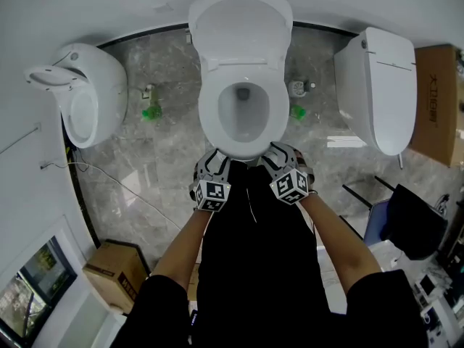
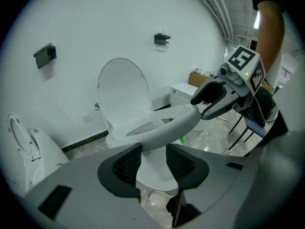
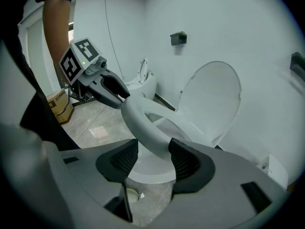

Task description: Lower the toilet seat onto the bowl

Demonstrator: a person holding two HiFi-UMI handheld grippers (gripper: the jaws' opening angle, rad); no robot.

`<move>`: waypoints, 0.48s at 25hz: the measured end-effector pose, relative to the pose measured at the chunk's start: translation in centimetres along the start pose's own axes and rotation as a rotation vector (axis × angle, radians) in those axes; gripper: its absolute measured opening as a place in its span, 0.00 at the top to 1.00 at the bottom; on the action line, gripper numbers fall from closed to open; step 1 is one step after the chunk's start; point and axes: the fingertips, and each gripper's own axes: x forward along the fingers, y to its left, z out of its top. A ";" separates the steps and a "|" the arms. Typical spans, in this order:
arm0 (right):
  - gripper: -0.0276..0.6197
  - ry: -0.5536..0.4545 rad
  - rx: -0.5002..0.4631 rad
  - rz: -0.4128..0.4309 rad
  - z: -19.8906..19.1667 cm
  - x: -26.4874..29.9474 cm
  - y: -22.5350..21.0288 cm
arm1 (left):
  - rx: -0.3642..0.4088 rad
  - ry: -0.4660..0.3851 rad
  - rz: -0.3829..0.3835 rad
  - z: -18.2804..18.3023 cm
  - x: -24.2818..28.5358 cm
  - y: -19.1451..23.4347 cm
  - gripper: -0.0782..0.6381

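Note:
The white toilet [image 1: 243,147] stands in the middle against the wall, its lid [image 1: 241,27] upright. The seat ring [image 1: 209,114] tilts a little above the bowl [image 2: 153,175], its front edge raised. My left gripper [image 1: 215,167] is at the front-left of the ring and my right gripper [image 1: 279,154] at the front-right. In the left gripper view the ring's rim [image 2: 164,128] fills the gap between my left gripper's [image 2: 153,149] pads. In the right gripper view the rim [image 3: 143,123] sits between my right gripper's [image 3: 153,149] pads, touching both.
A second toilet [image 1: 90,104] stands at the left and a third [image 1: 377,85] at the right. Cardboard boxes [image 1: 112,270] [image 1: 435,100] sit at the lower left and far right. A dark chair [image 1: 413,223] is at the right. Green fittings [image 1: 151,112] lie on the marble floor.

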 end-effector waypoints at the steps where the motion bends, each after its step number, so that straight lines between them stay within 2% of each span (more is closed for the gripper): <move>1: 0.63 0.004 0.000 0.004 -0.2 0.1 0.1 | -0.002 0.000 -0.003 -0.1 0.1 -0.1 0.66; 12: 0.60 0.062 0.032 0.047 -2.5 1.3 2.1 | 0.009 0.029 -0.011 -3.1 1.0 -1.4 0.66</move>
